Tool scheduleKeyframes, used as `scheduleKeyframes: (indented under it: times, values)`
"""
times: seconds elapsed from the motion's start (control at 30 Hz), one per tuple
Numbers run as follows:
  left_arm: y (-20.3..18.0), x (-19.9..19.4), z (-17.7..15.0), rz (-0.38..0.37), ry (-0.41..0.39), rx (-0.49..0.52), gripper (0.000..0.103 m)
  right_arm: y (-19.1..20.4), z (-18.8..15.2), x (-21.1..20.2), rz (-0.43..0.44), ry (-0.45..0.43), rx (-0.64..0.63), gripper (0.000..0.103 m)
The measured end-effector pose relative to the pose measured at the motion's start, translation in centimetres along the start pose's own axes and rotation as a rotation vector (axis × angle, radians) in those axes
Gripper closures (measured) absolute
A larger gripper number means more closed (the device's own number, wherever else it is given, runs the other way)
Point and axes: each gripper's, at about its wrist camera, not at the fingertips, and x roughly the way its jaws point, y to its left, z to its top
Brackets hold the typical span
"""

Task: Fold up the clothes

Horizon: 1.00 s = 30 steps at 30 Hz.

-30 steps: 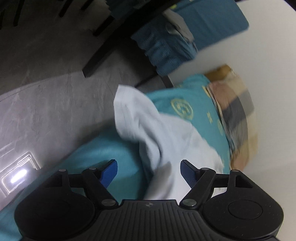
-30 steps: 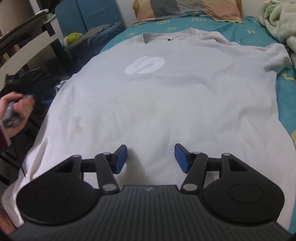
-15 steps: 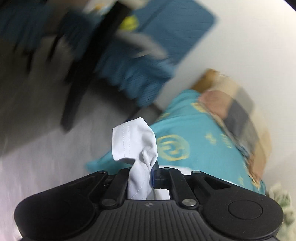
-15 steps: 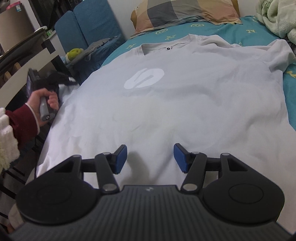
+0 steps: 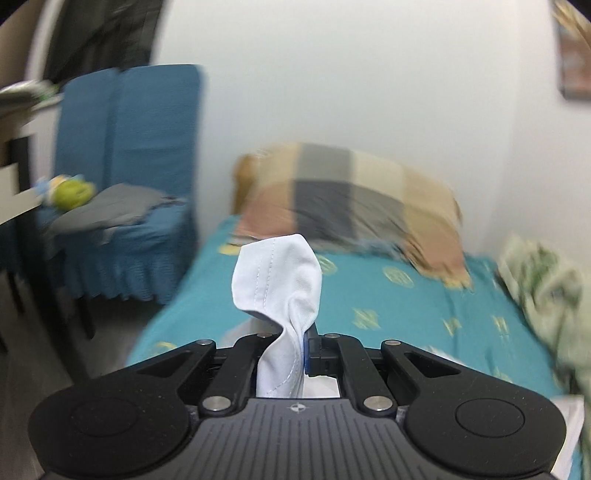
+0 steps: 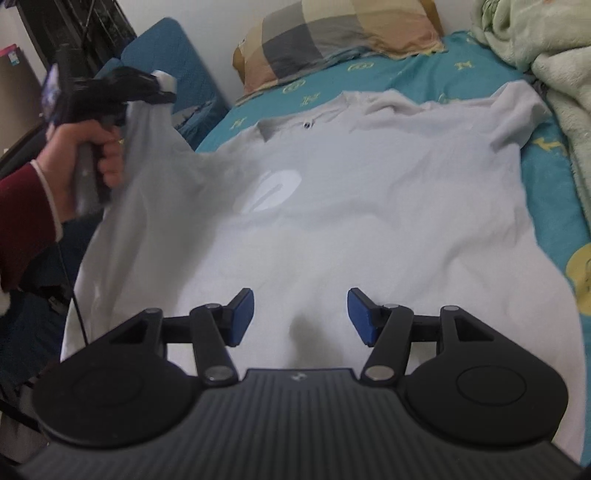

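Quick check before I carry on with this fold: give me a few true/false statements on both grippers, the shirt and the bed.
1. The left gripper is shut on the shirt. True.
2. The right gripper also holds cloth. False: its jaws are open, with nothing between them, over the shirt's lower part.
3. The shirt's left side is lifted off the bed. True: it hangs from the left gripper.
4. The shirt lies face down. False: its white logo and collar face up.
5. A checked pillow lies at the head of the bed. True.
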Motion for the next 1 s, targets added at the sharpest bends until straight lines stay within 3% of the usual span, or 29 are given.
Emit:
scheduleKeyframes:
  times: [0.17, 0.3, 0.37, 0.43, 0.53, 0.77, 1.0]
  values:
    - [-7.5, 4.4, -5.0, -0.031, 0.099, 0.131, 0.097, -2.2, 1.3, -0.8, -0.024, -0.04, 0.057, 0.043]
    - [-10.4, 7.2, -8.3, -0.035, 0.187, 0.199, 0.095, -3.4, 1.8, -0.8, -0.018, -0.046, 0.089, 0.043]
    - [-10.8, 7.7, -9.0, -0.034, 0.214, 0.217, 0.084, -3.3, 1.9, -0.3, -0.019, -0.035, 0.069, 0.043]
    - [-10.6, 7.5, -9.1, -0.03, 0.225, 0.221, 0.051, -3.0, 1.9, -0.1, -0.004, -0.03, 0.051, 0.043]
    - [-10.4, 6.9, -9.0, -0.029, 0.24, 0.23, 0.031, -2.6, 2.0, 0.0, 0.014, -0.029, 0.019, 0.043]
    - [-7.0, -4.0, -7.3, -0.081, 0.277, 0.157, 0.027, -2.3, 2.0, -0.4, 0.036, -0.034, 0.012, 0.043]
    - [-0.8, -18.0, -9.8, -0.013, 0.33, 0.113, 0.025, -2.0, 1.7, -2.0, 0.058, -0.049, 0.027, 0.043]
